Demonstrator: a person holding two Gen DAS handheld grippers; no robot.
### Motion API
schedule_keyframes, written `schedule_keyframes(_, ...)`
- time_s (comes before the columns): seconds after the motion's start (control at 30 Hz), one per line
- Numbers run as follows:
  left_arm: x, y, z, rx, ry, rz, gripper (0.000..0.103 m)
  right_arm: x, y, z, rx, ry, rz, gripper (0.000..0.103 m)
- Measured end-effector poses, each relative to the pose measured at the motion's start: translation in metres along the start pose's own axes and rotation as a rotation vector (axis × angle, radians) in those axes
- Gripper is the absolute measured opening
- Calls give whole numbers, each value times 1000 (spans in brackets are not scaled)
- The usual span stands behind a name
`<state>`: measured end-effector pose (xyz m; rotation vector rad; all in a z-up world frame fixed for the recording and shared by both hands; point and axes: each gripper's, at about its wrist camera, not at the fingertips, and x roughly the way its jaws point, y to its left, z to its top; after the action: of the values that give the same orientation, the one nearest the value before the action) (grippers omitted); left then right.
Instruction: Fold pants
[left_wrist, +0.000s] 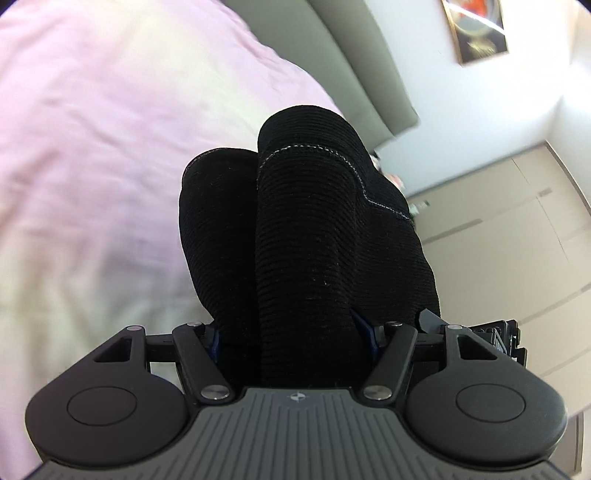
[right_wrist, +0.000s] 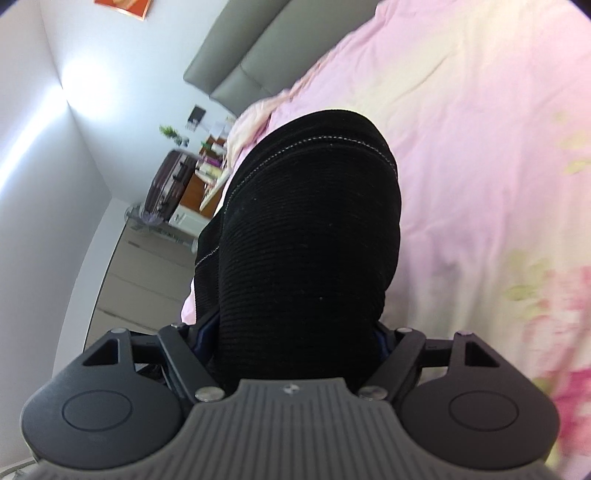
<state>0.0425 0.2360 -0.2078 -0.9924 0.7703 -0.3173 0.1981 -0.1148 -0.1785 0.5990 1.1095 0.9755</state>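
Nearest the lens, the left gripper (left_wrist: 295, 332) has its jaws partly closed on a thick bunch of black ribbed pants (left_wrist: 306, 229), which bulges out ahead of the jaws and hides the fingertips. On the other side, the right gripper (right_wrist: 295, 334) clamps a similar wad of the same pants (right_wrist: 310, 221), its jaws also held fairly wide by the bulk.

Each bunch is thick and rounded, so I judge an inner layer could slide out of either grip, or the two ends could come down uneven and spoil the fold.

Beyond the jaws lies a pink bedspread (left_wrist: 92, 129) with a floral print, backed by a grey headboard (right_wrist: 236, 66). White walls, a framed picture (left_wrist: 476, 29) and cluttered shelves (right_wrist: 210, 158) fill the room.
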Motion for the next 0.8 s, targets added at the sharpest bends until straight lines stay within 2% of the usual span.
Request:
schedule_keyframes(0.23, 105, -106, -2, 170, 90, -73, 74, -146, -47, 10, 29, -218, -25, 72)
schedule_keyframes(0.33, 162, -142, -5, 210, 142, -123, 74, -205, -72, 12, 39, -300, -59, 72)
schedule_keyframes(0.43, 219, -169, -13, 231, 194, -141, 74, -253, -104, 16, 75, -362, -98, 73)
schedule_keyframes(0.53, 265, -189, -28, 269, 230, -121, 74, -285, -135, 17, 112, -401, -138, 73)
schedule_keyframes(0.63, 304, -191, -34, 257, 278, -127, 74, -321, -176, 13, 154, -428, -158, 73)
schedule_keyframes(0.8, 363, -185, -28, 255, 354, -145, 74, -343, -226, 13, 200, -458, -168, 73)
